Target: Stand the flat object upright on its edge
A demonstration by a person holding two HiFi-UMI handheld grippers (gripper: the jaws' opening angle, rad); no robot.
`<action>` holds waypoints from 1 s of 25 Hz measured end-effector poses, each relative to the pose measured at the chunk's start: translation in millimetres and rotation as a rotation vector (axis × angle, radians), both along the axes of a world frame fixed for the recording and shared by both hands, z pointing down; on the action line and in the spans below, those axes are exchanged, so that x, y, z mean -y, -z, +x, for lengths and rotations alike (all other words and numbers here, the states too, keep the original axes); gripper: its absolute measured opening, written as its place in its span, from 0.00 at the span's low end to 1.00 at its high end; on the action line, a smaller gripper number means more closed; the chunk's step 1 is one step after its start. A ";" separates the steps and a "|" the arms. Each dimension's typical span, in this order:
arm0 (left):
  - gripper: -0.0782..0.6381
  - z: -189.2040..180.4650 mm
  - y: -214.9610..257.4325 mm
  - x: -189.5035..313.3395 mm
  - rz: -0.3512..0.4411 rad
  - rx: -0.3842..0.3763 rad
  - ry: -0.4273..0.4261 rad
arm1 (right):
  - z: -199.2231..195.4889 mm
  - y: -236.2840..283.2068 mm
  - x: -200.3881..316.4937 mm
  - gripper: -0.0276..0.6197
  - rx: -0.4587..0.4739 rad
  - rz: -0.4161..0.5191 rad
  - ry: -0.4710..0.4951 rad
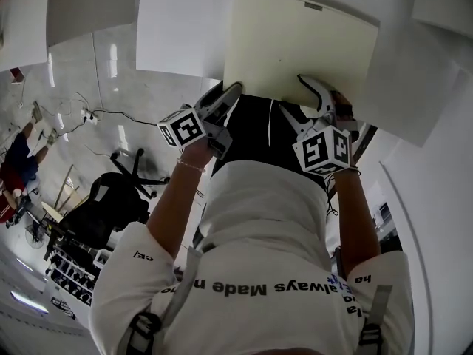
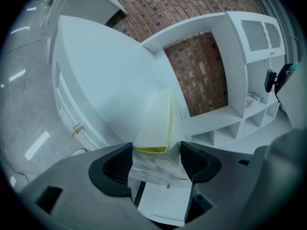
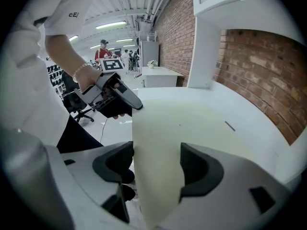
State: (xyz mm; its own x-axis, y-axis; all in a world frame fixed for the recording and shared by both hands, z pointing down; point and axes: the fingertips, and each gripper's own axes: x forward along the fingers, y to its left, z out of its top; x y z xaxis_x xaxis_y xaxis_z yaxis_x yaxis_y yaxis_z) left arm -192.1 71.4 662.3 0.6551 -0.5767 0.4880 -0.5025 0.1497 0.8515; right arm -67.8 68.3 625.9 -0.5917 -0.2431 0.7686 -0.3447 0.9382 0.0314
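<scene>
Around the board, left hand-held gripper and right hand-held gripper stand wide open, not gripping

white table against a brick wall, with white shelves of open cubbies beside the brick. on the pale floor, a black chair near a loose cable. farther off, a person in red and a white desk bearing a small plant.
</scene>
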 end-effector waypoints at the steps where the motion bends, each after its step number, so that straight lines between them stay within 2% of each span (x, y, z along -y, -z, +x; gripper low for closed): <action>1: 0.51 -0.4 -0.1 -0.1 0.004 -0.018 0.016 | 0.6 0.0 -2.3 0.49 -0.001 -0.003 0.008; 4: 0.50 -2.0 -1.2 -1.2 0.020 -0.048 0.045 | 3.6 -5.3 -10.5 0.49 -0.039 0.007 0.067; 9: 0.50 -2.0 0.8 -3.0 0.025 -0.047 0.037 | 4.7 -5.1 -13.1 0.49 -0.053 0.011 0.109; 12: 0.53 -4.7 -3.6 -6.4 0.005 -0.058 0.061 | 4.0 -4.8 -16.2 0.49 -0.062 0.015 0.144; 14: 0.54 -4.2 -4.6 -5.8 0.001 -0.104 0.085 | 2.4 -4.3 -17.1 0.49 -0.063 0.015 0.165; 17: 0.54 5.2 -2.4 -0.7 0.016 -0.214 0.120 | 0.0 -4.2 -19.1 0.49 -0.058 0.019 0.190; 19: 0.54 6.0 -2.9 0.9 0.018 -0.245 0.157 | -1.0 -4.4 -20.4 0.49 -0.053 0.023 0.188; 25: 0.54 3.2 4.3 -1.4 0.008 -0.221 0.194 | -2.3 -3.4 -16.4 0.49 -0.038 0.044 0.159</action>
